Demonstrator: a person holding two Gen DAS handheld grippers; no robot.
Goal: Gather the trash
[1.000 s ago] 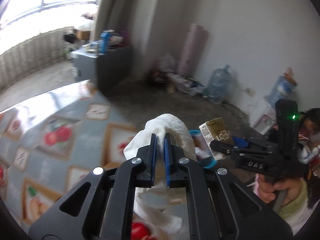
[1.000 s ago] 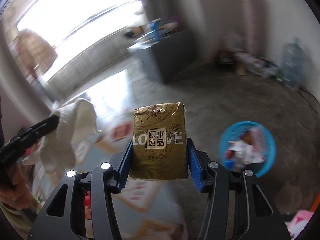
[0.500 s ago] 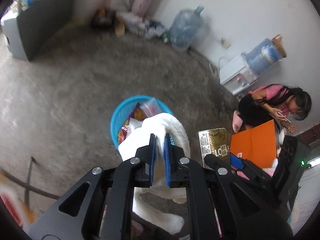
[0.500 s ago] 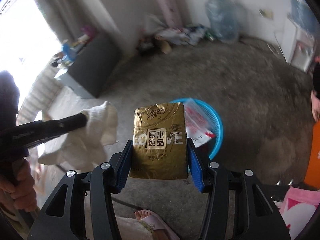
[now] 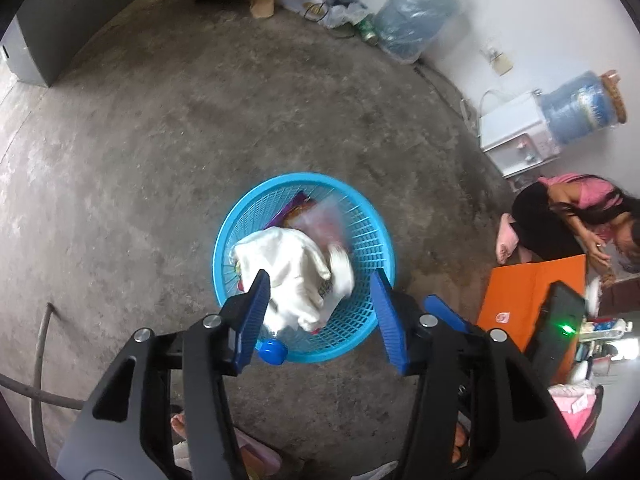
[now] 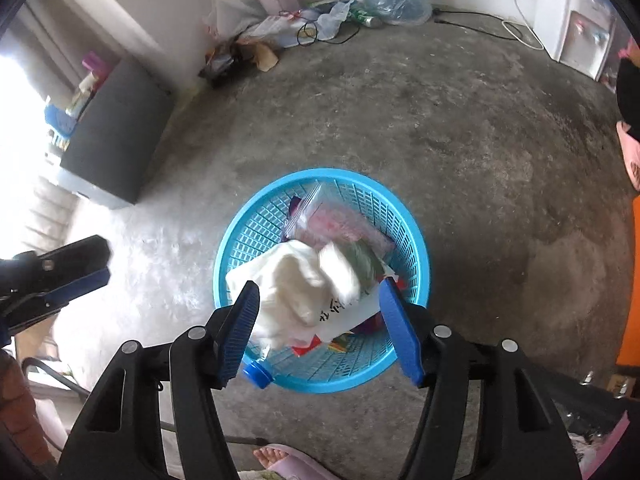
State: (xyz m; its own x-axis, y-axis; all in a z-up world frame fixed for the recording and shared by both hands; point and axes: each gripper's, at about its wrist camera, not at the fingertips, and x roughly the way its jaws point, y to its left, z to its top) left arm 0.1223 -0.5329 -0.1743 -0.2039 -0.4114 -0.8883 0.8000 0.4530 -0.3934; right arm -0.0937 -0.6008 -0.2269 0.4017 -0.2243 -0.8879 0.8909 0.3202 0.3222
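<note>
Lying crumpled in the blue basket (image 5: 362, 236), the white cloth (image 5: 286, 268) sits below and between the left gripper's (image 5: 320, 312) spread blue pads, touching neither; the jaws have just been opening and nothing is clamped. Same story in the right wrist view: white cloth (image 6: 294, 284) and a blurred pale packet (image 6: 340, 272) lie in the basket (image 6: 404, 232) under the right gripper (image 6: 320, 320), whose jaws have just widened too, with nothing pressed between the pads. The packet looks smeared by motion, so which way it points I cannot tell. The cloth is a soft, wrinkled heap with no clear long axis; it covers the near-left part of the basket's contents.

Under it are a clear plastic bag (image 6: 328, 220) with pinkish contents, a printed white wrapper edge with dark characters (image 6: 344, 312), and a bottle with a blue cap (image 6: 256, 374) poking against the near rim, cap toward the camera. The basket is round, bright blue plastic lattice, standing upright on a rough grey concrete floor (image 5: 200, 120).

The left gripper's black arm and blue pad show at the left edge of the right view (image 6: 60, 276). Further off: a big clear water jug (image 5: 416, 20) by the white wall, a dark cabinet (image 6: 116, 136), a litter pile (image 6: 276, 36), an orange board (image 5: 532, 292), and a seated person (image 5: 560, 216) at the right.
</note>
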